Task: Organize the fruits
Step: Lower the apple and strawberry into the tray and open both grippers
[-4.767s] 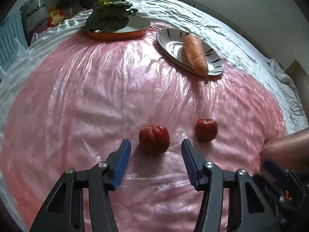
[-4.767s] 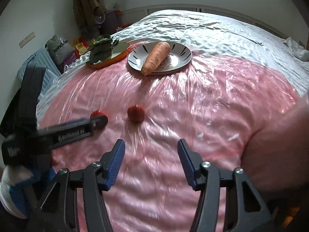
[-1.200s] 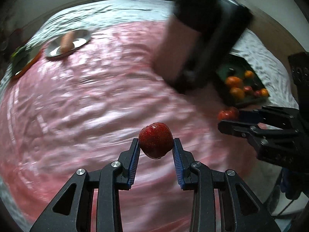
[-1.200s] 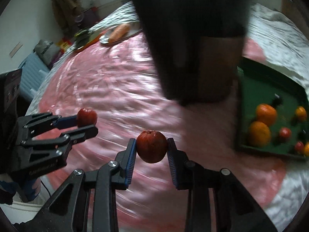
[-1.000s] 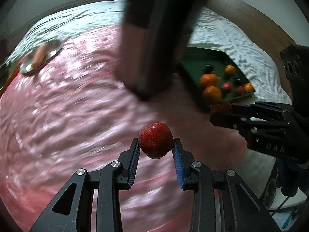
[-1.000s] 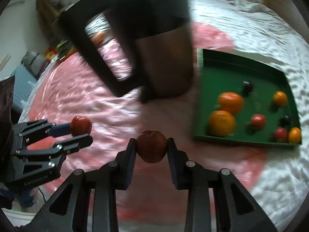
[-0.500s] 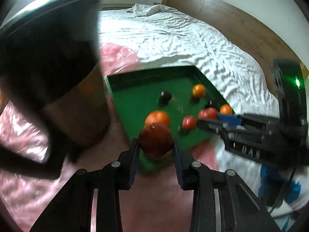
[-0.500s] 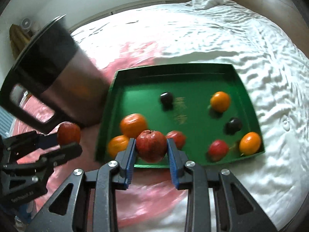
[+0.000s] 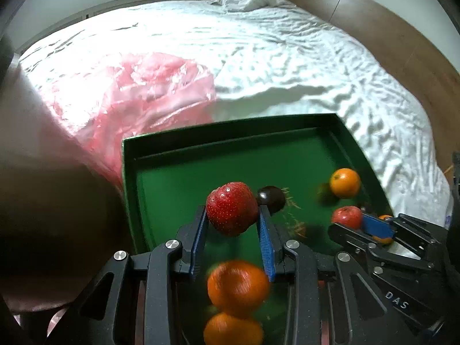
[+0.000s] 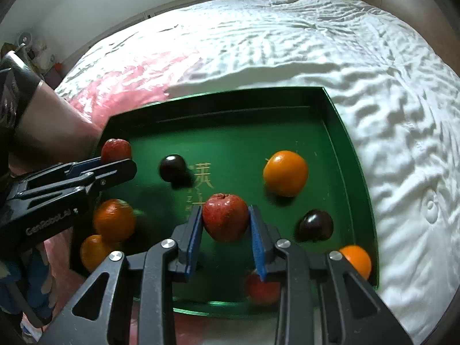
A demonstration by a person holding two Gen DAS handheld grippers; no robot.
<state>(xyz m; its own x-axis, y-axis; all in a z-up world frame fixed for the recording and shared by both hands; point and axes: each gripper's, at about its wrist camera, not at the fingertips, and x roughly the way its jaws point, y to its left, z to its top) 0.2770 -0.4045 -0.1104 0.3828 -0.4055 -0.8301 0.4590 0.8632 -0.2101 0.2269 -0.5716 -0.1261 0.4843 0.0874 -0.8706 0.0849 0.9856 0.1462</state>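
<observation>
My left gripper [image 9: 233,212] is shut on a red strawberry-like fruit [image 9: 232,201] and holds it above the near left part of the green tray [image 9: 201,155]. My right gripper [image 10: 225,213] is shut on a small red apple-like fruit [image 10: 225,230] over the middle of the same tray [image 10: 218,97]. Each view shows the other gripper from the side: the right one [image 9: 349,223] at the right, the left one [image 10: 118,159] at the left. Several oranges [image 10: 285,172], two dark plums [image 10: 172,166] and a red fruit [image 10: 263,287] lie in the tray.
A steel jug [image 9: 43,201] with a black top stands close to the tray's left side. Behind it a pink plastic sheet [image 9: 138,86] covers part of the white bed sheet [image 9: 287,57]. A wooden headboard [image 9: 373,28] runs along the far right.
Both grippers have carried their red fruits past the jug and come out over the green tray, a little lower. The jug now stands at the left edge of both views.
</observation>
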